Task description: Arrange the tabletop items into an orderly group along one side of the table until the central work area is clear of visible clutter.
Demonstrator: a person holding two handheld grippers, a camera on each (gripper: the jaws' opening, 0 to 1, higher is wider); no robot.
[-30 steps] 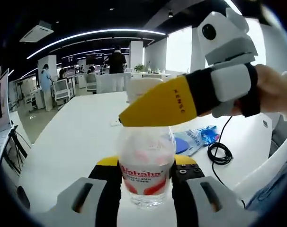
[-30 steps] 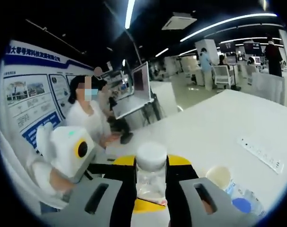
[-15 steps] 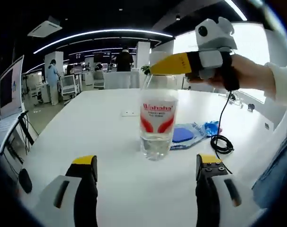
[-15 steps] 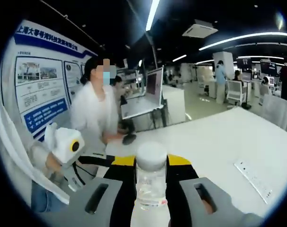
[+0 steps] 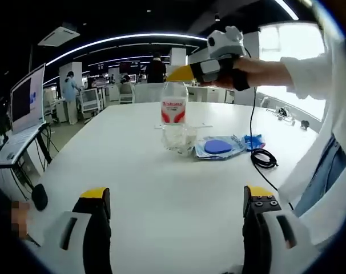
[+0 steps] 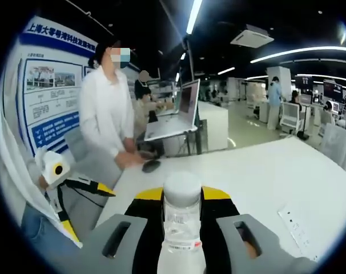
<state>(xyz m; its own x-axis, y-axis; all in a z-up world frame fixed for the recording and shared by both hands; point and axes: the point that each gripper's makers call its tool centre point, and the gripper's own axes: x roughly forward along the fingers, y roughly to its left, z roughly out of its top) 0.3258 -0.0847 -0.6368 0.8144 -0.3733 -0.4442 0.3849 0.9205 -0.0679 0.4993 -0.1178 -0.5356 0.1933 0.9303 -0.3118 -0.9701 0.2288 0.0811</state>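
Observation:
A clear water bottle with a red label stands on the white table, well ahead of my left gripper, whose jaws stand wide open with nothing between them. My right gripper comes in from the right and is shut on the bottle's top. In the right gripper view the bottle's white cap sits squeezed between the jaws of the right gripper. The left gripper shows at the left there, open and apart from the bottle.
A blue pouch in clear wrap lies right beside the bottle, with a coiled black cable further right. A black mouse sits near the table's left edge. A white power strip lies on the table. A person in white stands by a laptop.
My left gripper has let go of the bottle, opened wide and drawn back from it. The right gripper stays shut on the bottle's top.

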